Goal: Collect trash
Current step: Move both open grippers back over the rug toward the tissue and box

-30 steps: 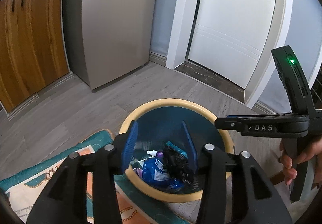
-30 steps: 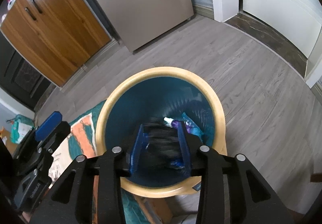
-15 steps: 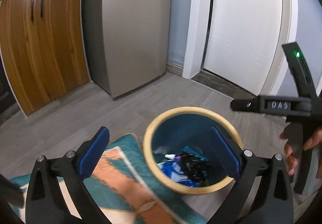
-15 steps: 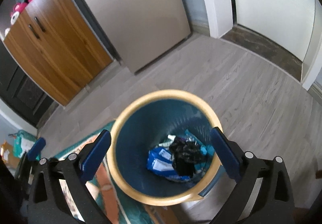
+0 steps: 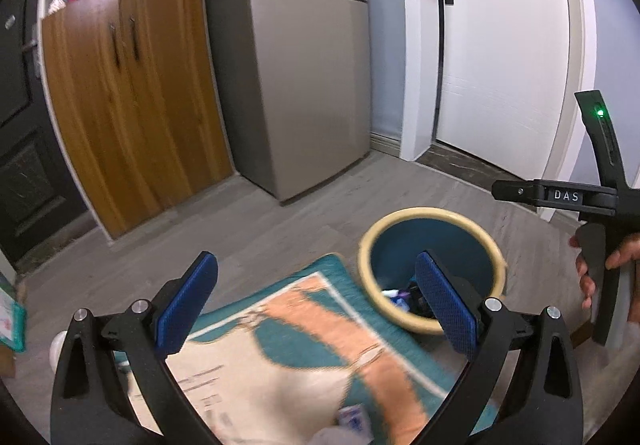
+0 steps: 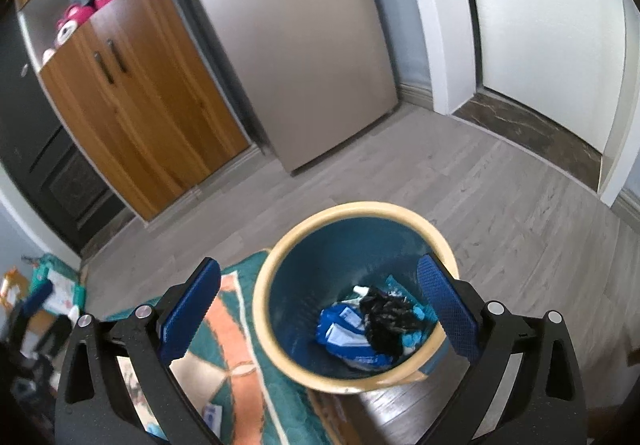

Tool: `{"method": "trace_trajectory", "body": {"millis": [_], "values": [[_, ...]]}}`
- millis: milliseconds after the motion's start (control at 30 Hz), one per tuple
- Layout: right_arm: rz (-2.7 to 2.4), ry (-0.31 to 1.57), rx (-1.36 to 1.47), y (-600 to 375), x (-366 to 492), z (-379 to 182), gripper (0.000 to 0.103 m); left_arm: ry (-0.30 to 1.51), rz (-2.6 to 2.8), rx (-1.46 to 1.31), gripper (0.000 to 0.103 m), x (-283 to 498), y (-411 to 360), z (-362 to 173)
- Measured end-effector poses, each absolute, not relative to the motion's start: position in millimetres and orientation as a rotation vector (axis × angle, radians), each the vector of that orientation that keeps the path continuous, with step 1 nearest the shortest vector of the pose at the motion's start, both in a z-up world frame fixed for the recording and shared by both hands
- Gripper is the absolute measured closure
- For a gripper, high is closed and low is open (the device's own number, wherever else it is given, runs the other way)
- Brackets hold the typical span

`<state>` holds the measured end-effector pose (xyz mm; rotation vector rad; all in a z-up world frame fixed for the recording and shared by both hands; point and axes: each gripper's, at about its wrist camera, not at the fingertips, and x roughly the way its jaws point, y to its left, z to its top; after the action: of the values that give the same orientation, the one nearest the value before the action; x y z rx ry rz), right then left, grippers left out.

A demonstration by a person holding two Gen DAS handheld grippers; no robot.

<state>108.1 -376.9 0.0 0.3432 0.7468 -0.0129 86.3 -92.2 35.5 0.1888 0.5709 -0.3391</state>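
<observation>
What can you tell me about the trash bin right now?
The trash bin is round, with a thick cream rim and a dark blue, ribbed inner wall that looks like plastic. It stands upright and uncovered on the grey wood-look floor, at the edge of the teal and orange rug. Inside lie a blue wrapper, a crumpled black item and smaller scraps.

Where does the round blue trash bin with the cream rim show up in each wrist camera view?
Left wrist view: round blue trash bin with the cream rim, lower right, partly behind one gripper finger.
Right wrist view: same bin, lower centre, trash visible inside.
Shared landmark: grey refrigerator beside the wooden cabinet.
</observation>
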Motion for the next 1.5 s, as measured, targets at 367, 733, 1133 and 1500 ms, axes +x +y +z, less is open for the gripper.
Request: {"method": "trace_trajectory", "body": {"millis": [367,733,1133,1500], "values": [[0.057,0.761,0.269,-328,90,5,0.005,0.59,-0.181,0.096,0.006,51,-6,50],[0.119,0.815,0.175,-278,75,-3,0.005,0.698,-0.039,0.023,0.006,49,58,32],[0.201,0.91,0.105,-230,60,-34,0.005,0.694,-0.117,0.082,0.006,31,62,20],[0.312,1.036,-0.025,-167,39,-93,0.005,0.744,-0.201,0.211,0.006,11,55,-5]]}}
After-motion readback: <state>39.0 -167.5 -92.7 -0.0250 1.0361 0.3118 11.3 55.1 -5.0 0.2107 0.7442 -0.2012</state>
